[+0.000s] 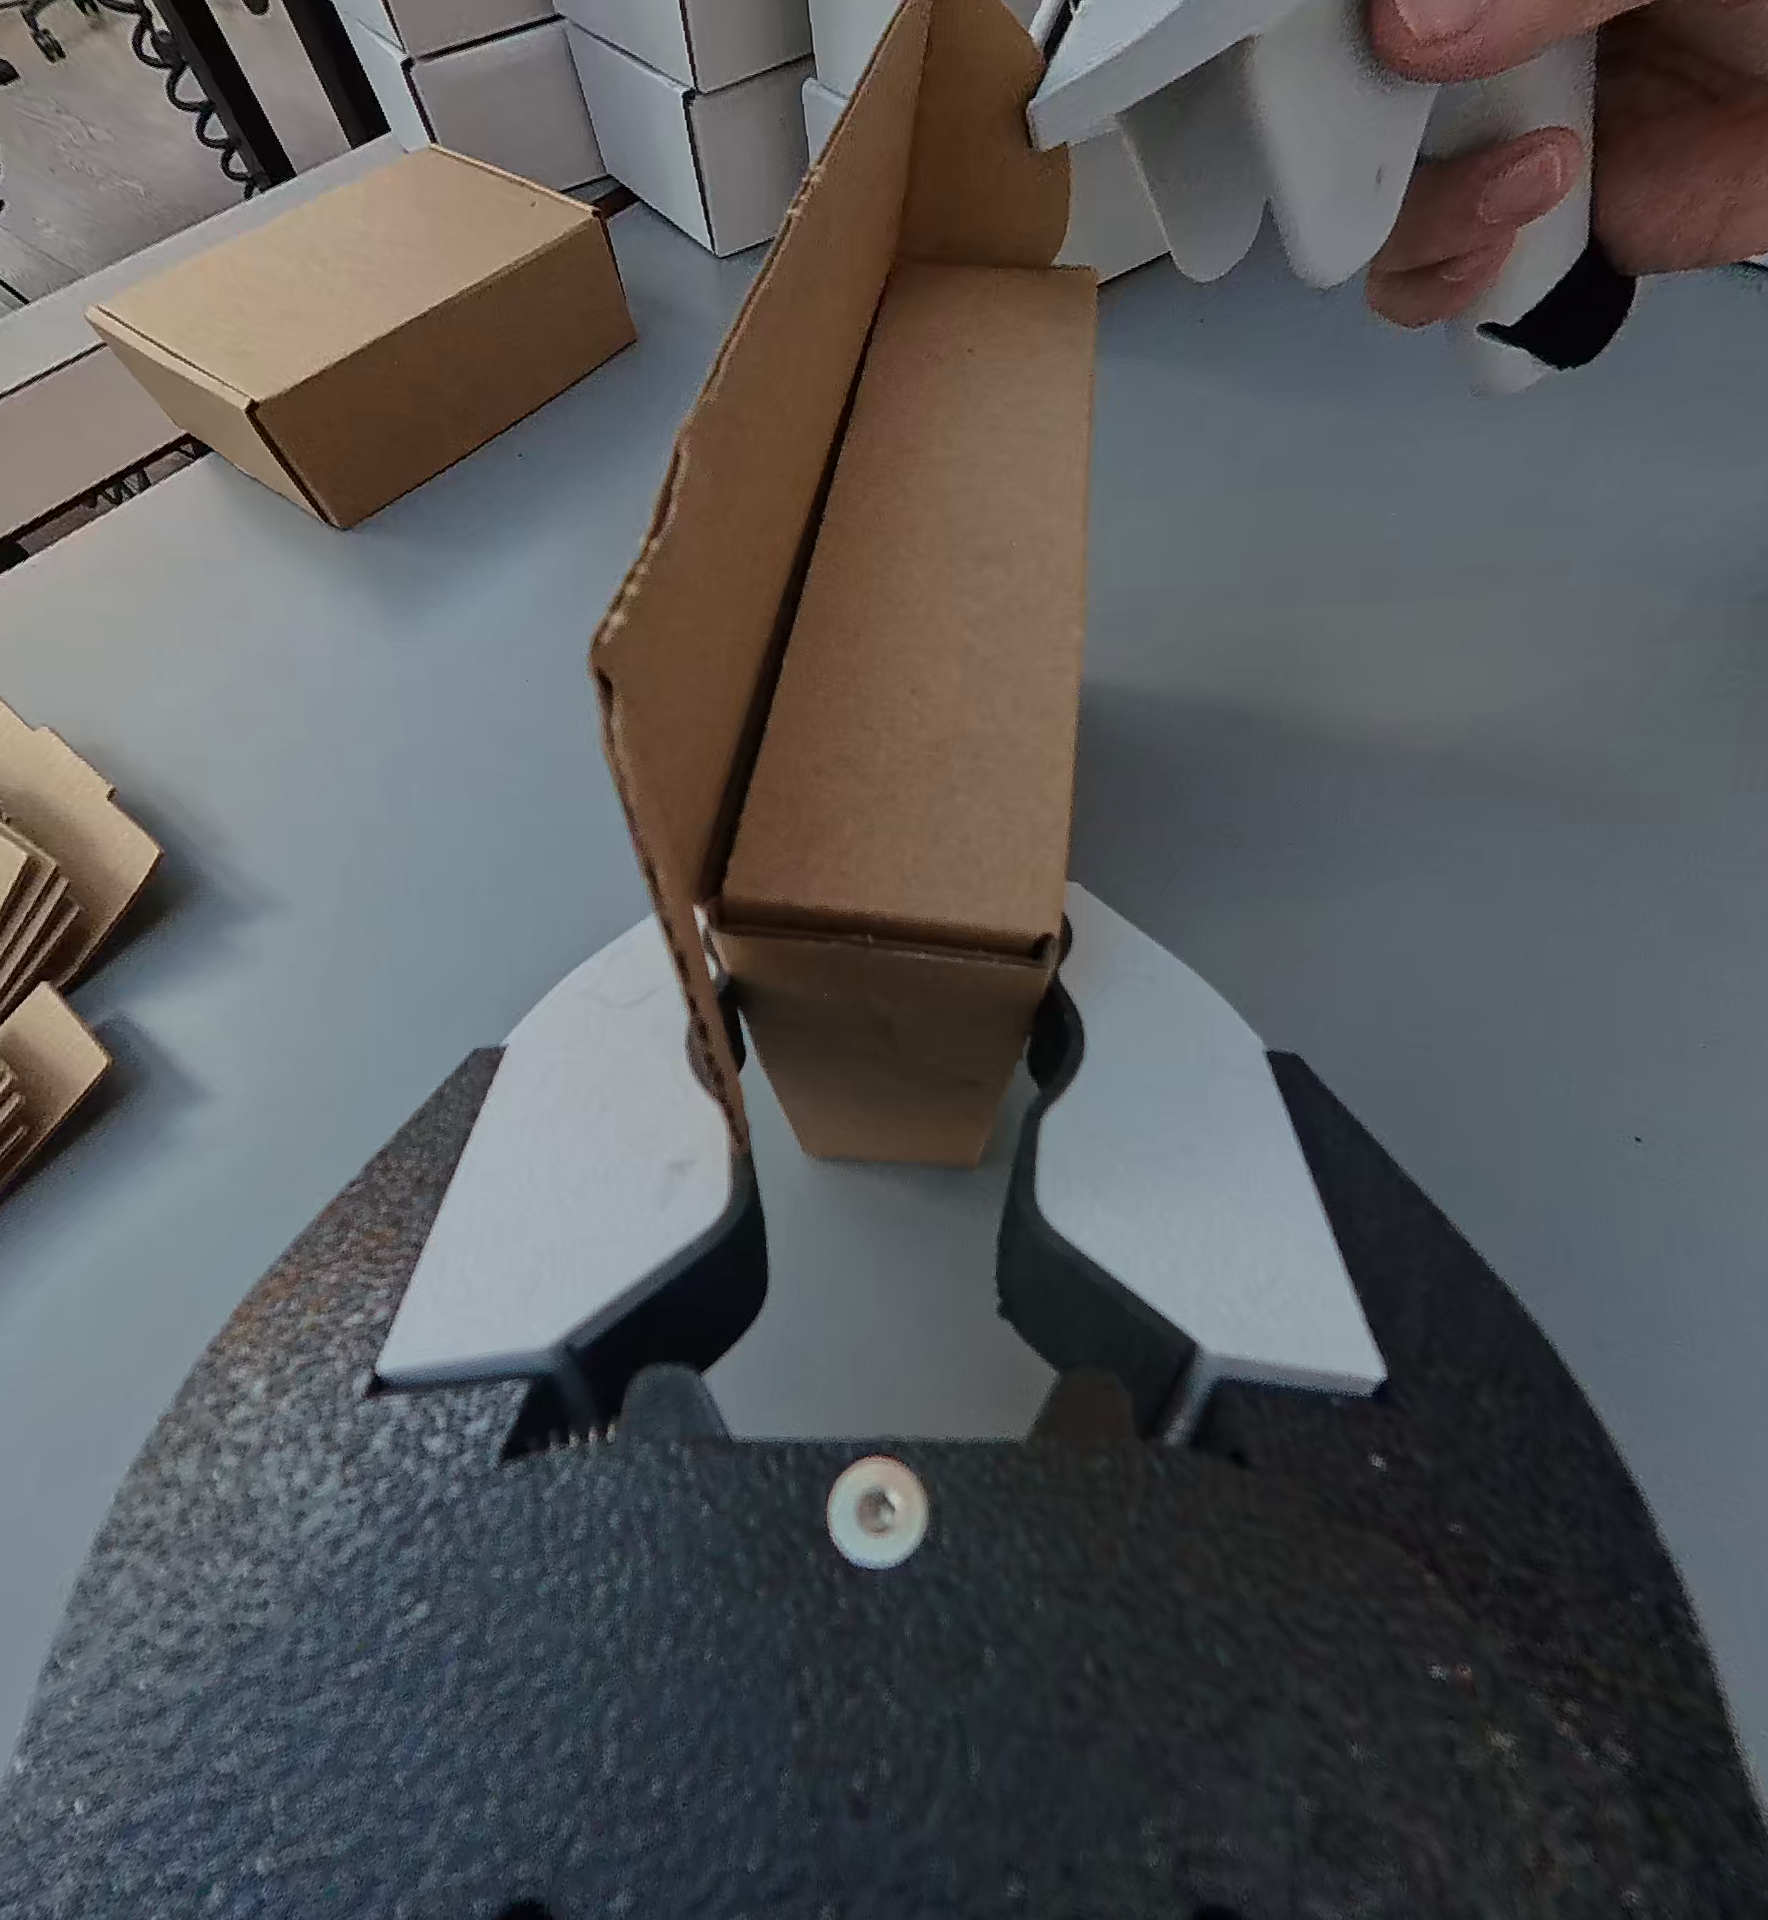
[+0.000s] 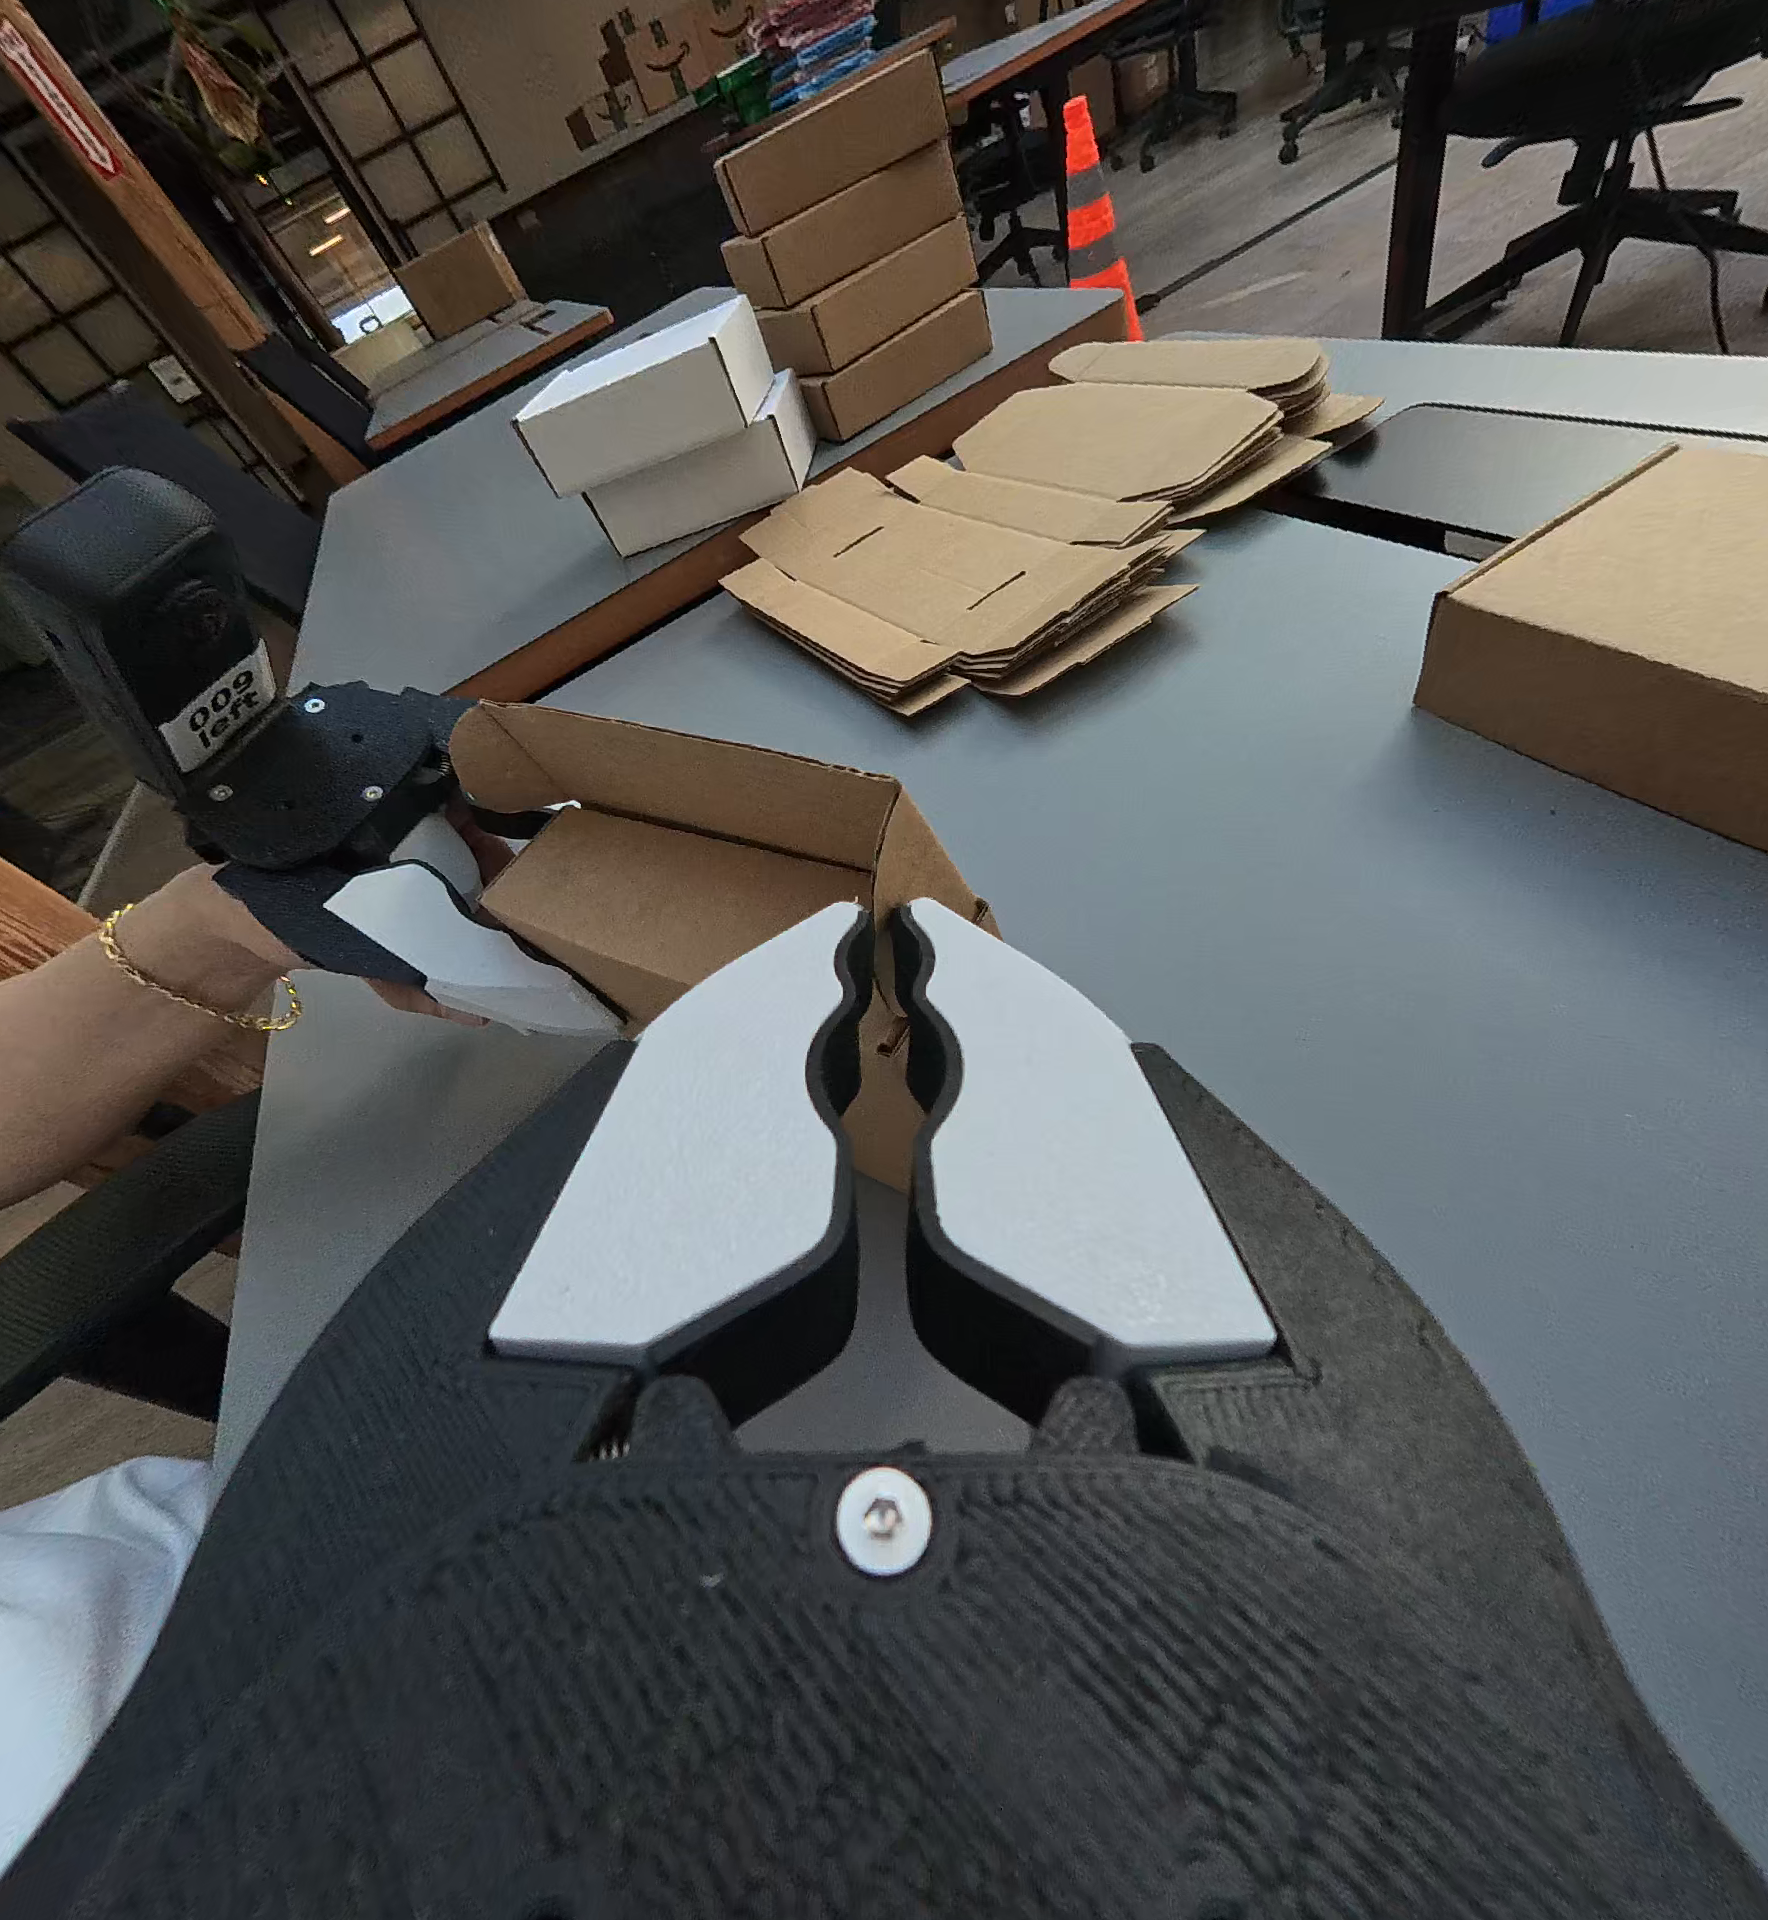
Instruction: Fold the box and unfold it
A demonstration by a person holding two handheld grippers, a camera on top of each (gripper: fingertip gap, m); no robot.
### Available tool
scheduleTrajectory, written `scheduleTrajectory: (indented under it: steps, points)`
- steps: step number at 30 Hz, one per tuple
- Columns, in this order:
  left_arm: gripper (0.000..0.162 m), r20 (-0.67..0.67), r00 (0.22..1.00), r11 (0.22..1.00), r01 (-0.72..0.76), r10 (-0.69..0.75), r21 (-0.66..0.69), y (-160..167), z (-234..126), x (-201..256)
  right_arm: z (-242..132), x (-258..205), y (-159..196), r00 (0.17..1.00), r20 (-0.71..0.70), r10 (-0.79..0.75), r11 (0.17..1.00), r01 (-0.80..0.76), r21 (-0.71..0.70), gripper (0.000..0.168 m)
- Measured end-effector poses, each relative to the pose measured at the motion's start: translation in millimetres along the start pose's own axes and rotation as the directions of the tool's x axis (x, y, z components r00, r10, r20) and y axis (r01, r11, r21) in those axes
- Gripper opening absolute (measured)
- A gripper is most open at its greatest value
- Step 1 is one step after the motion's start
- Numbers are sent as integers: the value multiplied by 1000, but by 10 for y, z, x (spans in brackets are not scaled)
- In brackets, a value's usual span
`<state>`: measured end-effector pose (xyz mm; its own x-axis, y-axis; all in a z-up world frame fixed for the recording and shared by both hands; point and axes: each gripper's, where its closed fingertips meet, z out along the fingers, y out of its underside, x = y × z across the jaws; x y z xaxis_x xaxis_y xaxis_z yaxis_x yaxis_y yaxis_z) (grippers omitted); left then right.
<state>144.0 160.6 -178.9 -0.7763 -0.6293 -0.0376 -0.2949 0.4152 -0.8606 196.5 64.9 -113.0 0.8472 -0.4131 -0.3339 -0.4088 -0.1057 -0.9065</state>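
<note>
My left tongs clamp the near end of the box, which stands on the table with its lid flap raised. My right tongs are nearly shut at the flap's far rounded ear; whether they pinch it, I cannot tell.

Risk: the ear may slip free or crease off its score if I pull askew, and the left clamp could crush the end wall.

Only the right wrist view shows the flat blanks beyond the tongs; the left wrist view alone shows the clamp contact.

Office-like packing workspace: grey tables, stacked cardboard boxes, office chairs.
</note>
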Motion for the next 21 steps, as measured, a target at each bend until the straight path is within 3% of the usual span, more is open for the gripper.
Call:
scheduleTrajectory:
  steps: [9, 15, 21]
  points:
    - [55, 26, 1000, 998, 1, -2, 59, -27, -29, -21, 20, 43, 20, 977, -155, -143, 990, 140, -31, 2]
    - [58, 109, 994, 978, 1, -24, 211, -215, -468, -66, 71, 54, 7, 953, -239, -188, 982, 183, -41, 2]
    - [36, 213, 977, 973, -33, -18, 230, -275, -814, -58, 68, 36, 21, 933, -290, -211, 977, 208, -42, 2]
